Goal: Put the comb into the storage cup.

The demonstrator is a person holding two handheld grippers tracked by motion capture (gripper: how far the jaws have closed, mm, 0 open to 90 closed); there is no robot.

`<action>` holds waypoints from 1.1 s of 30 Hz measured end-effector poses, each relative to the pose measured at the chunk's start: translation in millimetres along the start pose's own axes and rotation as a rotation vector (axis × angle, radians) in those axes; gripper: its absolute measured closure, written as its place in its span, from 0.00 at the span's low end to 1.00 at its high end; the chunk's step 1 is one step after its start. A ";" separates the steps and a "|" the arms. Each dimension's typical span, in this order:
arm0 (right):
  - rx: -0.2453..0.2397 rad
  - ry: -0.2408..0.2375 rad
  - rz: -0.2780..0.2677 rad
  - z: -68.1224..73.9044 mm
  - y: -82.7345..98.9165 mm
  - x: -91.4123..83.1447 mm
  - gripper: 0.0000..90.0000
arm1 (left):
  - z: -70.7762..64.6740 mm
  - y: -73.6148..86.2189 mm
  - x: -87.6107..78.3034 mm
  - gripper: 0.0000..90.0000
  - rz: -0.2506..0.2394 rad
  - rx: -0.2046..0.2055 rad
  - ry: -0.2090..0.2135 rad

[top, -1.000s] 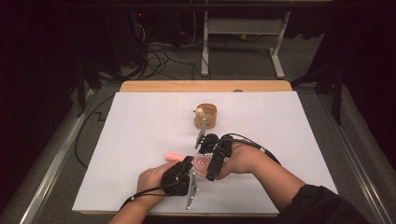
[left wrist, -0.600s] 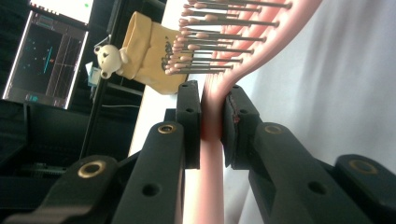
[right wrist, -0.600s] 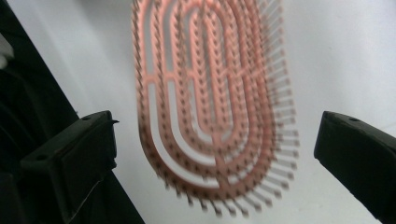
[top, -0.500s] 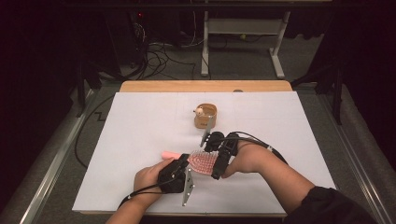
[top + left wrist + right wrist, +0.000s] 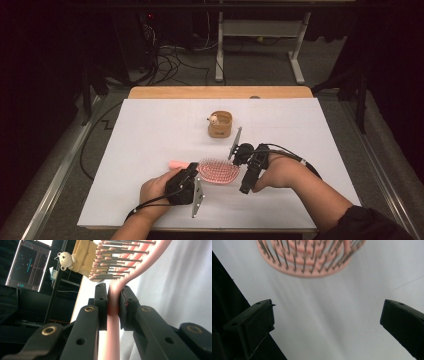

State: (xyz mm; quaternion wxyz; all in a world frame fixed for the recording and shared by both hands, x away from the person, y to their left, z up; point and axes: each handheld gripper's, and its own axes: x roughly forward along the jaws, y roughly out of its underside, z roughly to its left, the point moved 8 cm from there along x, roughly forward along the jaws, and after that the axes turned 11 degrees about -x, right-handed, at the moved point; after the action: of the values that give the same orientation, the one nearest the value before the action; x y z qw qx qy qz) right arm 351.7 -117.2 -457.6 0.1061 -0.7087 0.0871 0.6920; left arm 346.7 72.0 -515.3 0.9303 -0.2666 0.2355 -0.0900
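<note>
High view change: right gripper (image 5: 248, 170) has drawn back rightward off the hairbrush (image 5: 218, 170)
Left gripper (image 5: 186, 181): clamped on brush handle, head over white table (image 5: 150, 135)
Right gripper jaws: wide apart, empty
Reading: handover to left looks done

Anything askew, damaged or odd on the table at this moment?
Nothing stands out. The left gripper clamps the pink hairbrush by its handle, the right gripper is open beside its head, and the small tan box sits upright.
</note>
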 end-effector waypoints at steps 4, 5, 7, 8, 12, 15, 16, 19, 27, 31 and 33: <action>0.015 0.007 0.009 -2.6 8.8 7.2 0.01 | 1.3 1.0 -0.3 0.88 -0.001 -0.003 -0.003; 0.019 0.007 0.013 -3.5 11.4 9.0 0.01 | 1.5 1.3 -0.3 0.88 0.000 -0.004 -0.002; 0.029 0.007 0.014 -5.4 16.2 12.5 0.01 | 2.0 1.9 -0.4 0.88 0.002 -0.005 -0.003; 0.034 0.006 0.017 -6.3 18.8 13.9 0.01 | 2.3 2.1 -0.4 0.88 0.001 -0.006 -0.004; 0.049 0.006 0.020 -8.1 28.6 20.5 0.01 | 4.2 3.0 -0.6 0.88 0.002 -0.012 -0.010; 0.063 0.007 0.034 -10.5 37.8 25.8 0.01 | 5.1 3.7 -0.7 0.88 0.002 -0.016 -0.010; 0.063 0.007 0.034 -10.5 37.8 25.8 0.01 | 5.3 4.1 -0.5 0.88 0.002 -0.019 -0.011; 0.074 0.012 0.035 -13.0 46.5 30.9 0.01 | 5.9 4.6 -0.2 0.88 0.005 -0.023 -0.011; 0.090 0.027 0.025 -16.7 61.5 33.5 0.01 | 7.6 5.5 -0.7 0.88 0.004 -0.031 -0.017; 0.097 0.032 0.030 -18.5 70.4 33.5 0.01 | 7.9 5.9 -0.6 0.88 0.007 -0.033 -0.017; 0.097 0.041 0.033 -20.0 75.2 34.8 0.01 | 7.6 6.2 -0.8 0.88 0.008 -0.031 -0.017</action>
State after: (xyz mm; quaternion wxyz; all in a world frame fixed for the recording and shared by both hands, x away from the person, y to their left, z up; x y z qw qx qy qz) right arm 351.5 -194.2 -494.3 0.1272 -0.7153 0.1346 0.6739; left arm 350.0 80.9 -512.6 0.9284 -0.2807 0.2298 -0.0805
